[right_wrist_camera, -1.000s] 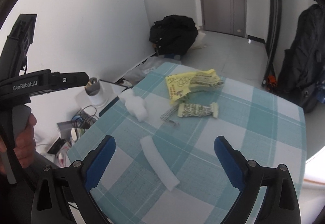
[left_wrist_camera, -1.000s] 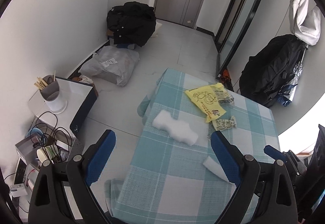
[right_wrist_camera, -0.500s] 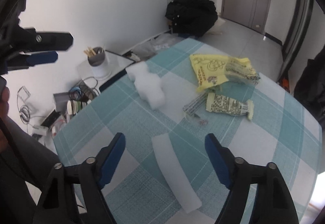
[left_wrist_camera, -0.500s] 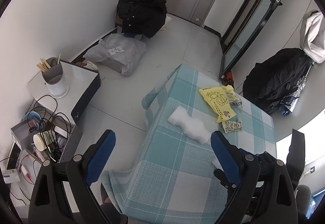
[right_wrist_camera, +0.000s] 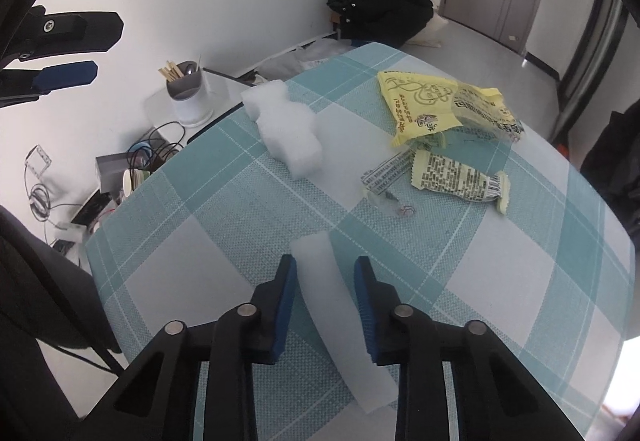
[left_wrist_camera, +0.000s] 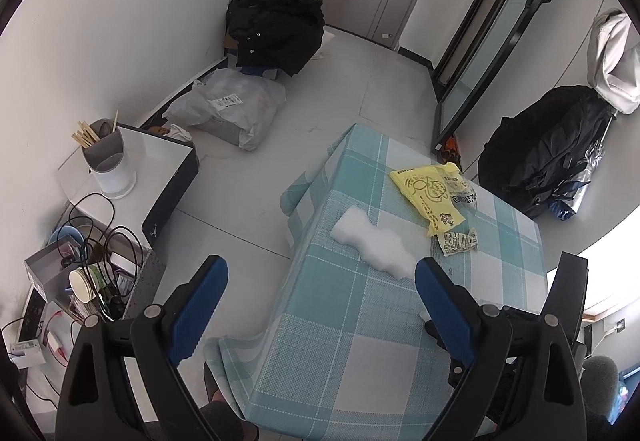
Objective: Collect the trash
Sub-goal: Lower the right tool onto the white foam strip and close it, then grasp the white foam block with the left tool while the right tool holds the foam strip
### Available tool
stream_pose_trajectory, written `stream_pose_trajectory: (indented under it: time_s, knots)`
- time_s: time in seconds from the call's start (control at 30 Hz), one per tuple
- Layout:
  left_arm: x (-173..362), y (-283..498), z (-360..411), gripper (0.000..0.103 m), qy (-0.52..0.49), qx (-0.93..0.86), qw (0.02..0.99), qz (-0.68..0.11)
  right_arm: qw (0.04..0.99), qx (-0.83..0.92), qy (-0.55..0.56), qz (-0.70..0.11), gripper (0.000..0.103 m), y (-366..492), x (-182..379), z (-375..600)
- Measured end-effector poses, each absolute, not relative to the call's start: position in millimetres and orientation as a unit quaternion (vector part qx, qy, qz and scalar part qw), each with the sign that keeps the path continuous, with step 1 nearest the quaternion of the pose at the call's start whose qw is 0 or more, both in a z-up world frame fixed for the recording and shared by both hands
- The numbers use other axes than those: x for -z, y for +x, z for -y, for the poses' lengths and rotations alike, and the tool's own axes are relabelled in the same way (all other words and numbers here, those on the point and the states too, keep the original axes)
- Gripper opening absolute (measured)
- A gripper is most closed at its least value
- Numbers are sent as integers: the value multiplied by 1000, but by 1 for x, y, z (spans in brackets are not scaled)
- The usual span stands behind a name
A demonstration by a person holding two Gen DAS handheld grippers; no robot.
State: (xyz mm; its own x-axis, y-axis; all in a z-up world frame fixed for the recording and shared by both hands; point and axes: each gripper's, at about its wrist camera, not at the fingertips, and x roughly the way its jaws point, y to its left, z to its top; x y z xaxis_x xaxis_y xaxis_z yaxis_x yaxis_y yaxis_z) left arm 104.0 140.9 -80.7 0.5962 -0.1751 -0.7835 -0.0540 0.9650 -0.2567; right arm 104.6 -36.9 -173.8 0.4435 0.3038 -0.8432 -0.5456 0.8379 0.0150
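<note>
So we've got our right claw [right_wrist_camera: 325,271] down over the white foam strip [right_wrist_camera: 336,313] on the checked tablecloth [right_wrist_camera: 208,241], and its jaws have just been closing in with the strip running lengthwise right between the blue pads [right_wrist_camera: 287,297]. Looks like the pads sit at the strip's two long edges, but we honestly can't tell if they're pressing it yet or just flanking it. The strip lies flat, near end poking out toward us past the fingers, far end a bit beyond the tips. Our left claw [left_wrist_camera: 320,305] hangs spread wide with nothing in it, off the table's corner above the floor. The rest of the trash is farther up the cloth: a chunky foam block [right_wrist_camera: 286,133], a yellow bag [right_wrist_camera: 416,105] and a small printed wrapper [right_wrist_camera: 456,183] just beside it, all well apart from both claws.
</note>
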Motion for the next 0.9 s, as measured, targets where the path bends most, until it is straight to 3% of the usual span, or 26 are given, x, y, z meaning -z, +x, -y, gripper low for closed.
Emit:
stream_pose_trajectory:
  time_s: [0.4, 0.9]
  knots:
    - [85, 107, -140, 93, -143, 49, 877, -457, 837, -254, -146, -462, 14, 99, 170, 36]
    - [97, 115, -134, 93, -144, 48, 866, -477, 850, -246, -74, -460, 12, 75, 149, 77]
